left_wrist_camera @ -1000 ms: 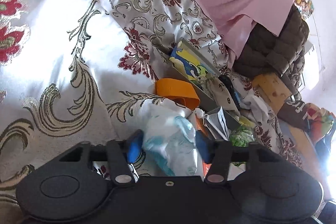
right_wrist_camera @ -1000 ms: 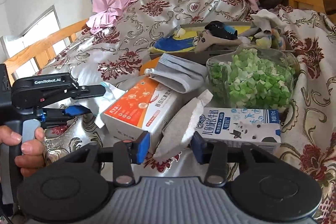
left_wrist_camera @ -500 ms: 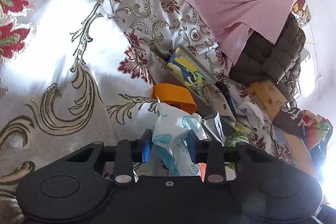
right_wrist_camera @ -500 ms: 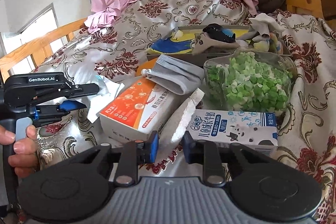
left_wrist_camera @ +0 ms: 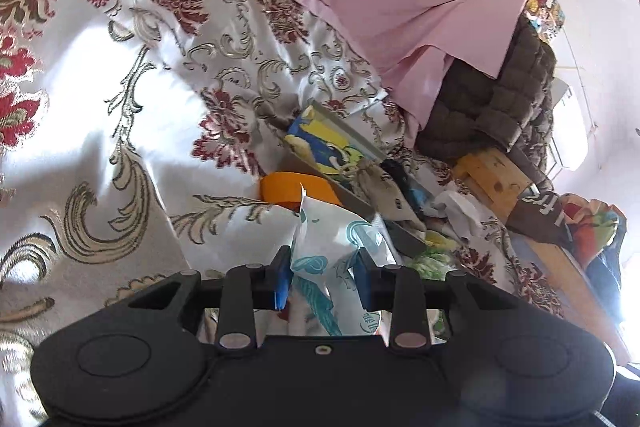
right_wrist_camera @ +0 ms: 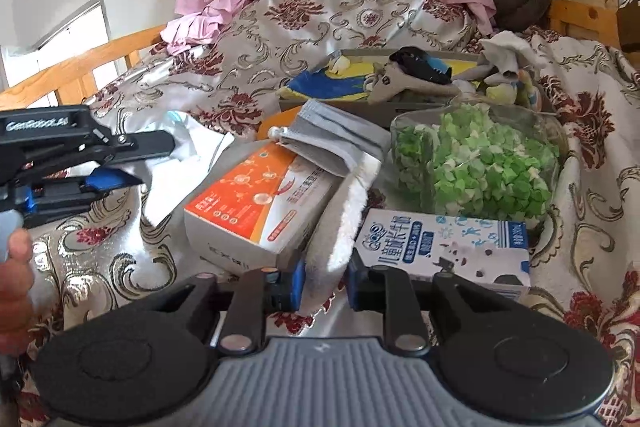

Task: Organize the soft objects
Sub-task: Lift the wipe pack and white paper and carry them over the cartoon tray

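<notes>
Left gripper (left_wrist_camera: pixel 322 277) pinches a crinkly white-and-teal plastic packet (left_wrist_camera: pixel 328 247); right gripper (right_wrist_camera: pixel 322 281), jaws just closing, clamps a fuzzy white cloth (right_wrist_camera: pixel 340 223) wedged between an orange-and-white cardboard box (right_wrist_camera: pixel 256 203) and a blue-and-white milk carton (right_wrist_camera: pixel 444 247).

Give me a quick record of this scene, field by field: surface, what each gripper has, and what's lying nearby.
surface: floral bedspread
left gripper: shut on a crinkled white and teal packet
right gripper: jaws just closing on a white cloth
beside the cloth: orange and white box, milk carton
on the box: grey face mask
behind: jar of green bits, tray
</notes>
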The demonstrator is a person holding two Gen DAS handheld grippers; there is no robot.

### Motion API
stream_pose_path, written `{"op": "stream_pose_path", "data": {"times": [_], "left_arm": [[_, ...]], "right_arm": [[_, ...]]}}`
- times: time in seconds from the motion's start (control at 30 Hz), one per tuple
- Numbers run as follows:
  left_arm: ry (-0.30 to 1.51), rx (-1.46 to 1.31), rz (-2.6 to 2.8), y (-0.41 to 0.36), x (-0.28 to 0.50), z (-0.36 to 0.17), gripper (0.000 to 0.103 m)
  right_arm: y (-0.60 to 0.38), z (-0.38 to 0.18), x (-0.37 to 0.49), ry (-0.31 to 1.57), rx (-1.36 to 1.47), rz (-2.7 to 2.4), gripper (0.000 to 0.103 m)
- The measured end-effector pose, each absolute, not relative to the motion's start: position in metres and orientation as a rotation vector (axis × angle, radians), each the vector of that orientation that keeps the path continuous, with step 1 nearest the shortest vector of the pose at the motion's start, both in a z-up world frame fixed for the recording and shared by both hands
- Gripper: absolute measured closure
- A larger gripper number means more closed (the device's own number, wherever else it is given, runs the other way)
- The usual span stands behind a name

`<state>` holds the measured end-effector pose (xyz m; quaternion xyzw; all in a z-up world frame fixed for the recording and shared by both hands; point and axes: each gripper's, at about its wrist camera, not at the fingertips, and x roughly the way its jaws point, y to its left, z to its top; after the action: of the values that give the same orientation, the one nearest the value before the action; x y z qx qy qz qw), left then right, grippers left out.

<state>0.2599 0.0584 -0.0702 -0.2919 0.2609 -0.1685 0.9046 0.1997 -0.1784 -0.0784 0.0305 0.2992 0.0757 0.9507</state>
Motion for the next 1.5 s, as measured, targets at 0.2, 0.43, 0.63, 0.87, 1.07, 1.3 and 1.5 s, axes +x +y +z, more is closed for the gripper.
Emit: {"op": "stream_pose_path", "data": {"times": [0.2, 0.43, 0.63, 0.87, 1.07, 1.3, 1.5], "left_arm": [[0.538, -0.589, -0.369, 0.046, 0.241, -0.061, 0.069], [0.523, -0.557, -0.38, 0.029, 0.226, -0.048, 0.069], [0.519, -0.545, -0.381, 0.016, 0.213, -0.038, 0.069], [0.497, -0.512, -0.397, -0.014, 0.23, -0.015, 0.068], [0.487, -0.467, -0.381, -0.042, 0.271, 0.006, 0.068], [0.511, -0.454, -0.357, -0.067, 0.35, 0.016, 0.068], [0.518, -0.415, -0.365, -0.093, 0.419, 0.013, 0.068]], "right_arm": [[-0.176, -0.074, 0.194, 0.593, 0.02, 0.127, 0.092], [-0.187, -0.053, 0.178, 0.504, 0.053, 0.111, 0.092], [-0.208, -0.031, 0.167, 0.417, 0.108, 0.085, 0.092], [-0.228, -0.009, 0.189, 0.322, 0.11, 0.07, 0.092], [-0.265, 0.007, 0.24, 0.256, 0.197, 0.071, 0.092], [-0.309, 0.003, 0.319, 0.248, 0.313, 0.091, 0.092], [-0.325, -0.012, 0.367, 0.311, 0.311, 0.075, 0.092]]}}
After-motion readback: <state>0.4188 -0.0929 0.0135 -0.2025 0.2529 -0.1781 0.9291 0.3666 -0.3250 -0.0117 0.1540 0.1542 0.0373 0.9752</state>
